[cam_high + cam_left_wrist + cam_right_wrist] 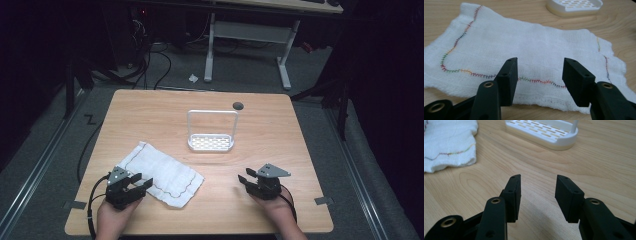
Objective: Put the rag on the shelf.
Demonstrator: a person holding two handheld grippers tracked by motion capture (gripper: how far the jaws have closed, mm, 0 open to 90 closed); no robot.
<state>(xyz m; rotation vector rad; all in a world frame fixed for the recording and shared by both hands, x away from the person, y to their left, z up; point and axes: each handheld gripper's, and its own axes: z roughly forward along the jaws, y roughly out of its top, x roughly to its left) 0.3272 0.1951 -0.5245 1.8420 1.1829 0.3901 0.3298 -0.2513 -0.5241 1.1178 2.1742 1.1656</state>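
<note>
- Left gripper point(140, 182) is hovering, fingers point(509, 80) spread, over the white stitched-edge cloth point(161, 172) lying near the wooden bench's point(280, 145) front-left corner.
- Right gripper point(246, 179) is waiting near the front-right corner, fingers parted, gripping nothing.
- White slotted plastic tray point(211, 143) is sitting mid-bench.

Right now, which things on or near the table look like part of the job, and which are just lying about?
Likely in play:
- cloth
- white rack
- left gripper, open, at the cloth's edge
- right gripper, open, over bare table

Lying about:
- dark disc
- paper scrap on the floor
- far desk
</note>
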